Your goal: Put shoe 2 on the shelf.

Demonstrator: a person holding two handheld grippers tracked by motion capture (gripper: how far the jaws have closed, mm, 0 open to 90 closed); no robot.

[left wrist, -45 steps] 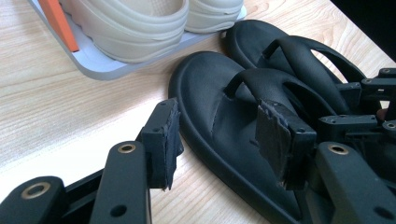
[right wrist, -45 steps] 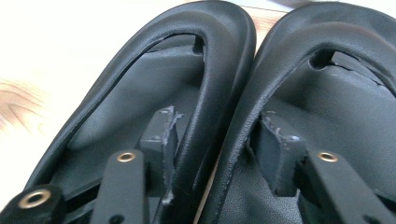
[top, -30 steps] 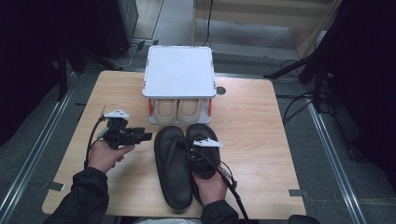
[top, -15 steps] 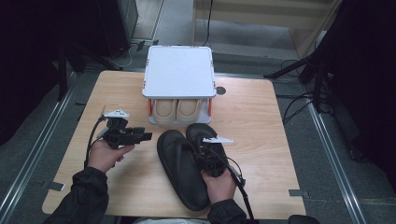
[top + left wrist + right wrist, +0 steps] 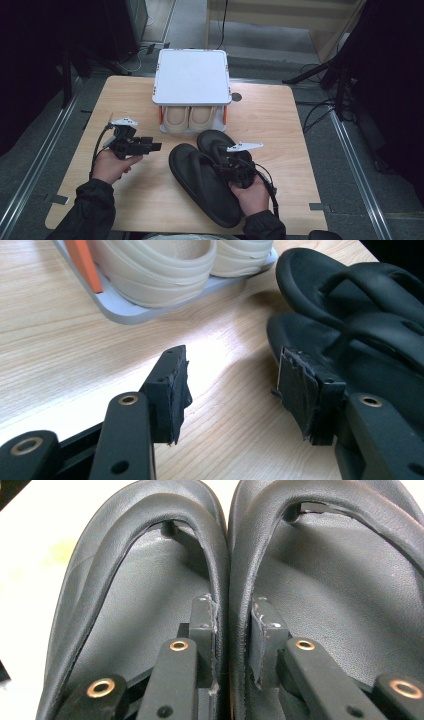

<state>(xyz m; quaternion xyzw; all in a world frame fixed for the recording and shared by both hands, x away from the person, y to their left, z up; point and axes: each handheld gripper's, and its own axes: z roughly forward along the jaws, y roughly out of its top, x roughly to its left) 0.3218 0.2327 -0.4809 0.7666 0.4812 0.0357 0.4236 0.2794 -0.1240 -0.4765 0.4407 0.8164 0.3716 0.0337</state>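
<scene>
High view: the right gripper (image 5: 235,167) clamps a pair of black sandals (image 5: 210,177) by their inner edges on a light wooden table (image 5: 280,120), just in front of a white two-tier shoe rack (image 5: 192,82) already holding cream slippers (image 5: 190,117). The left gripper (image 5: 145,146) hovers apart, empty.

Left gripper view: its jaws stand wide open over bare wood, the sandals (image 5: 350,315) just beside the right-hand pad.

Right gripper view: both jaws press the two adjoining straps (image 5: 225,555) together, nearly closed. Keeping that pinch firm and the pair level should stop one sandal slipping free; the free gripper could steady the toes.

Around the table: grey floor, dark equipment, cables.
</scene>
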